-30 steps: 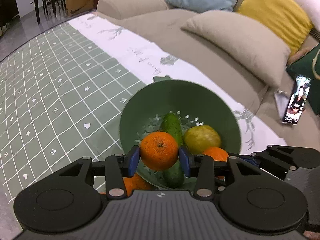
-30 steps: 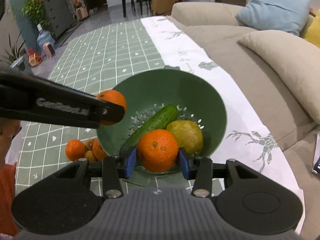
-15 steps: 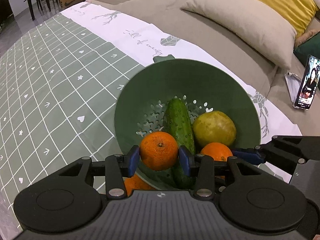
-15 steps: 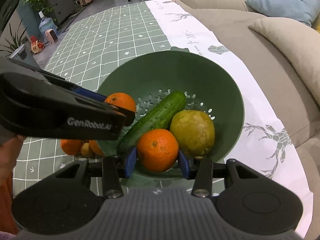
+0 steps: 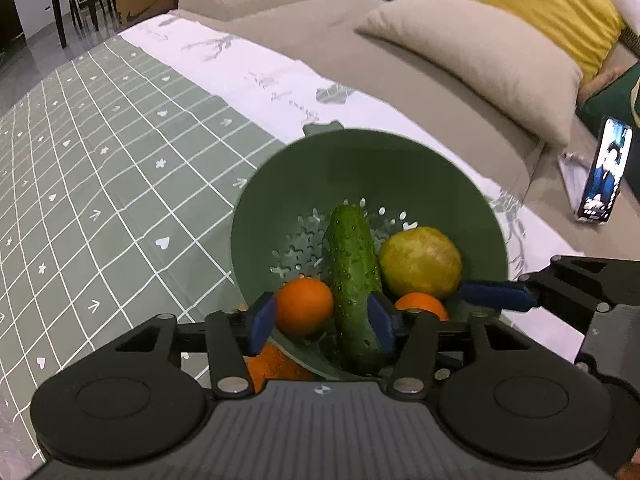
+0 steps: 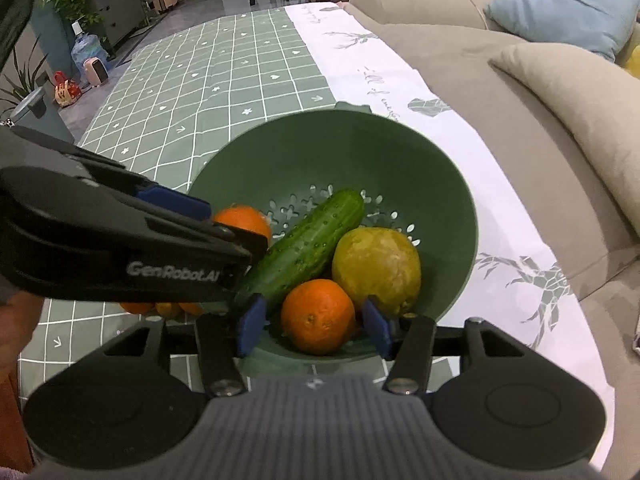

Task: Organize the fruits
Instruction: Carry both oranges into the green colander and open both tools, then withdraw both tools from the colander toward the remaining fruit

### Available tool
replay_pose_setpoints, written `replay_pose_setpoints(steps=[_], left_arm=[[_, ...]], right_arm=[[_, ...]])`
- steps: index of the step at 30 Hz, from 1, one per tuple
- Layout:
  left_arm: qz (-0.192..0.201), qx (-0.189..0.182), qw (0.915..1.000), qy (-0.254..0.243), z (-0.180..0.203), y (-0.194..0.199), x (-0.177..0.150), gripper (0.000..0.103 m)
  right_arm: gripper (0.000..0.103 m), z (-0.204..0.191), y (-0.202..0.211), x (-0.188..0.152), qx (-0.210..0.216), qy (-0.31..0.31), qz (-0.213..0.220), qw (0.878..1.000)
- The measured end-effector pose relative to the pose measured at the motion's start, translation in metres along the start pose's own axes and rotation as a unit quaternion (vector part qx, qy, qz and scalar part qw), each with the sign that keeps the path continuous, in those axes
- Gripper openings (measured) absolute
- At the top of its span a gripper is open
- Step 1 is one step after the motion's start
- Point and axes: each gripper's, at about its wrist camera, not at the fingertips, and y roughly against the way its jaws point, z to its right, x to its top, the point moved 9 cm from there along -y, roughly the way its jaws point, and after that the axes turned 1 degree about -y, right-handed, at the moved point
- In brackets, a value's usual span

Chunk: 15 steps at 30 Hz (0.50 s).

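Observation:
A green colander bowl [image 5: 360, 168] [image 6: 332, 152] on the checked tablecloth holds a cucumber [image 5: 354, 276] [image 6: 308, 244], a yellow-green fruit [image 5: 420, 262] [image 6: 376, 264] and two oranges. My left gripper [image 5: 322, 322] hangs over the bowl's near rim with its jaws opening. One orange [image 5: 304, 306] [image 6: 244, 218] lies in the bowl between them, close to the left pad and clear of the right pad. My right gripper [image 6: 314, 326] is opening too. The other orange [image 6: 318, 316] [image 5: 420, 304] rests in the bowl between its pads, with a gap on each side.
More oranges [image 6: 160, 308] [image 5: 272, 364] lie on the tablecloth [image 5: 100, 160] just left of the bowl. A beige sofa with cushions [image 5: 480, 60] runs along the right, and a lit phone [image 5: 608, 176] leans on it. A hand [image 6: 16, 320] shows at the left edge.
Both grippers' jaws have spread apart. Each orange, gripped before, now sits loose in the bowl. Both grippers first sank a little toward the bowl.

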Motion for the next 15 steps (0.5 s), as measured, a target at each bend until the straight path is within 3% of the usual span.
replay_pose_setpoints(steps=[7,15], left_arm=[[0.04,-0.01,0.9989,0.023,-0.006,0.035,-0.003,0.067],[0.084,0.012,0.9957,0.037,-0.023,0.076,-0.021,0.068]], right_arm=[[0.078,-0.001,0.021,0.004,-0.027,0.003,0.035,0.999],[0.081,-0.018,0.046,-0.007,-0.03,-0.005,0.079,0.996]])
